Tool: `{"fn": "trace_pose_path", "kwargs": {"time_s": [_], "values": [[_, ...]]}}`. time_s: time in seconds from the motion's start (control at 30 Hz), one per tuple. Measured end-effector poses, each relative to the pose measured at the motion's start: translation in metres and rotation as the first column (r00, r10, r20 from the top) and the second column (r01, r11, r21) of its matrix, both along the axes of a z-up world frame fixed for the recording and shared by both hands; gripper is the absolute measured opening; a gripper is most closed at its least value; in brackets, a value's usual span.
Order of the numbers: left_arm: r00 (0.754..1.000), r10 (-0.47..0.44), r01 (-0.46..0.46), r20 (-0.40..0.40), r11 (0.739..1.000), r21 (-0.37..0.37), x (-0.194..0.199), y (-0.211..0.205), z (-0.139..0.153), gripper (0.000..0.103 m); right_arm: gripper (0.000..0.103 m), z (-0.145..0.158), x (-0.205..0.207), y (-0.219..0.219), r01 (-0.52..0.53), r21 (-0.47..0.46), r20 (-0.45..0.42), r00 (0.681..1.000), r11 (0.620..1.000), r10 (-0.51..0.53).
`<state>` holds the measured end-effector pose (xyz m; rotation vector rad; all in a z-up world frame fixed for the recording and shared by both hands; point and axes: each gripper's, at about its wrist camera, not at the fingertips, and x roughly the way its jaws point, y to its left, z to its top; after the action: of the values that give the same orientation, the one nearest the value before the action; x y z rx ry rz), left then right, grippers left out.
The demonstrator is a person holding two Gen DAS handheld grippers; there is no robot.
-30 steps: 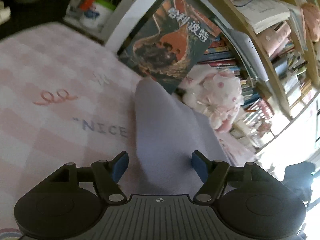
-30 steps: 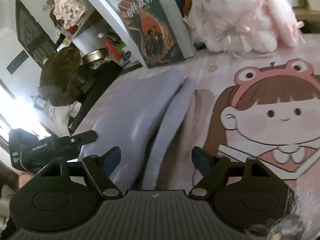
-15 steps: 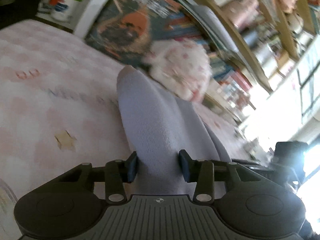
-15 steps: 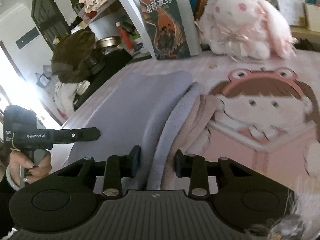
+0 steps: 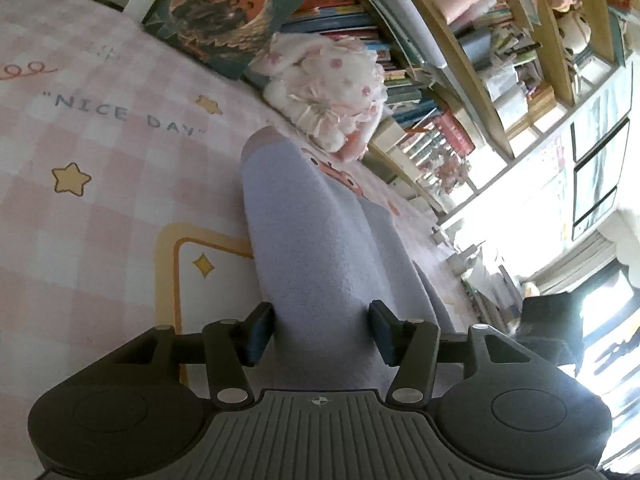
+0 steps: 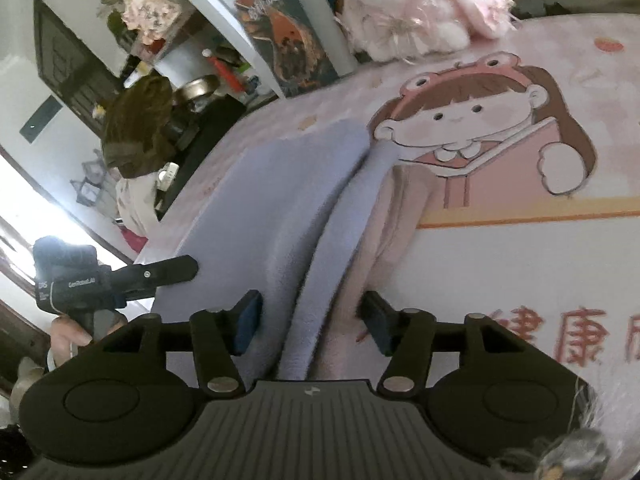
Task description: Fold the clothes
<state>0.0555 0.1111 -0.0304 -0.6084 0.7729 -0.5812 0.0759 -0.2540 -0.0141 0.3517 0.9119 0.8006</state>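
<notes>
We have one garment [image 5: 316, 264], lavender fleece with a pink lining, lying on the bed [image 5: 100, 184]. The left gripper [image 5: 322, 330] and right gripper [image 6: 308, 320] each straddle a fold of it, fingers partly open, pads flanking the cloth; whether they pinch it we cannot tell. Lifted unevenly, layers could slip and undo the fold. One plush [image 6: 420, 12] looks on.
</notes>
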Motion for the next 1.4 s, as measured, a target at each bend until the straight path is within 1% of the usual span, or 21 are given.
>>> {"fn": "trace_pose_path", "kwargs": {"time_s": [0.07, 0.1, 0.13, 0.17, 0.2, 0.23, 0.33, 0.43, 0.5, 0.7, 0.83, 0.97, 1.2, 1.4], "values": [[1.000, 0.009, -0.009, 0.006, 1.000, -0.008, -0.001, 0.000, -0.002, 0.049, 0.053, 0.000, 0.000, 0.004, -0.001, -0.010, 0.018, 1.000, 1.000, 0.002], [1.000, 0.013, -0.013, 0.015, 1.000, 0.001, -0.003, -0.002, 0.000, 0.047, 0.047, 0.000, -0.001, 0.005, -0.003, -0.012, 0.032, 0.999, 1.000, 0.003], [1.000, 0.016, -0.016, 0.025, 1.000, 0.012, -0.004, -0.004, 0.001, 0.044, 0.044, 0.000, -0.002, 0.005, -0.004, -0.015, 0.047, 0.999, 1.000, 0.004], [0.999, 0.017, -0.019, 0.042, 0.999, 0.034, -0.007, -0.006, 0.005, 0.043, 0.041, 0.002, -0.005, 0.006, -0.006, -0.018, 0.069, 0.998, 1.000, 0.007], [0.998, 0.014, -0.018, 0.063, 0.998, 0.060, -0.011, -0.010, 0.009, 0.041, 0.036, 0.003, -0.007, 0.006, -0.008, -0.021, 0.091, 0.996, 1.000, 0.010], [0.996, 0.005, -0.013, 0.090, 0.996, 0.085, -0.014, -0.013, 0.014, 0.040, 0.032, 0.007, -0.012, 0.006, -0.014, -0.031, 0.122, 0.992, 0.999, 0.017], [0.985, -0.024, -0.002, 0.172, 0.988, 0.153, -0.024, -0.023, 0.031, 0.040, 0.030, 0.019, -0.023, 0.006, -0.026, -0.061, 0.205, 0.978, 0.998, 0.038], [0.972, -0.043, 0.001, 0.230, 0.983, 0.182, -0.029, -0.026, 0.046, 0.040, 0.030, 0.029, -0.034, 0.007, -0.033, -0.092, 0.271, 0.961, 0.995, 0.057], [0.966, -0.048, 0.000, 0.255, 0.983, 0.185, -0.030, -0.026, 0.055, 0.040, 0.030, 0.036, -0.034, 0.004, -0.030, -0.077, 0.288, 0.956, 0.997, 0.051], [0.954, -0.049, -0.007, 0.297, 0.983, 0.183, -0.019, -0.026, 0.072, 0.041, 0.030, 0.056, -0.028, 0.004, -0.016, -0.058, 0.328, 0.944, 0.998, 0.034], [0.954, -0.022, -0.031, 0.299, 0.985, 0.171, -0.002, -0.021, 0.075, 0.041, 0.030, 0.061, -0.011, 0.011, -0.009, -0.048, 0.326, 0.945, 0.999, 0.025], [0.954, 0.007, -0.061, 0.301, 0.984, 0.169, 0.017, -0.014, 0.077, 0.041, 0.030, 0.062, 0.010, 0.022, -0.003, -0.044, 0.323, 0.946, 0.999, 0.018], [0.944, 0.049, -0.109, 0.325, 0.980, 0.168, 0.051, 0.001, 0.080, 0.041, 0.030, 0.066, 0.049, 0.045, 0.003, -0.038, 0.335, 0.942, 0.999, 0.009], [0.944, 0.079, -0.139, 0.322, 0.976, 0.166, 0.080, 0.012, 0.074, 0.041, 0.030, 0.064, 0.081, 0.065, 0.014, -0.063, 0.334, 0.943, 0.998, 0.008]]}}
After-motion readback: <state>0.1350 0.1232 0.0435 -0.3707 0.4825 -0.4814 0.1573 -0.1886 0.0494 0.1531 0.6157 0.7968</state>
